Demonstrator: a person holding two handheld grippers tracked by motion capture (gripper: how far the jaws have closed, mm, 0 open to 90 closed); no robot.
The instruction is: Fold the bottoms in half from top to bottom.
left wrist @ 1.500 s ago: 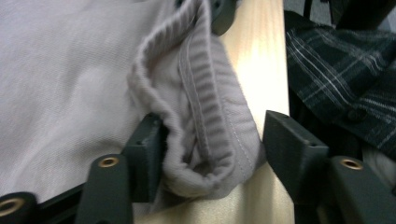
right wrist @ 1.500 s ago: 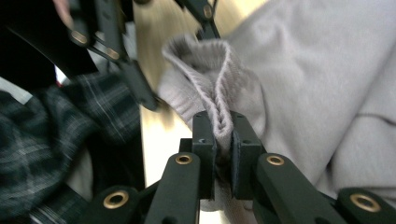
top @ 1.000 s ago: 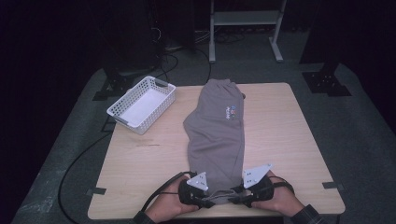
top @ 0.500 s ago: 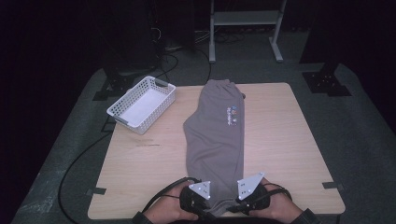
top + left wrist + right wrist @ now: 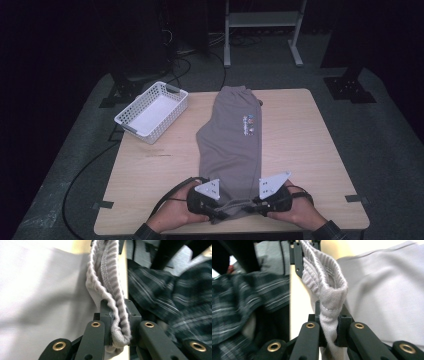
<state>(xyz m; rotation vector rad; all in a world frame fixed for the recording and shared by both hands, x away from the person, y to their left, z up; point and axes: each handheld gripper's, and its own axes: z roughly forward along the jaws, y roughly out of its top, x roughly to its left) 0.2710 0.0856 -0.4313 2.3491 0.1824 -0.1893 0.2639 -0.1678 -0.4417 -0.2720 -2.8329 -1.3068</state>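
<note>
The left gripper (image 5: 216, 214) is clamped on the ribbed cuff (image 5: 117, 315) of the grey sweatpants (image 5: 234, 145), with the folded hem pinched between its two black jaws. The right gripper (image 5: 256, 205) has just been closing and now grips the same ribbed hem (image 5: 329, 302), fabric bunched between its jaws. In the high view both grippers sit at 6 o'clock on the wooden table (image 5: 165, 170), just beside each other, each held by a hand (image 5: 172, 217) at the near edge. The sweatpants lie flat along the table's centre, running from the grippers toward 12 o'clock, a small printed logo (image 5: 248, 124) on the upper part. A white plastic basket (image 5: 151, 111) stands at 10 o'clock, well apart from the garment, overhanging the table's edge.
</note>
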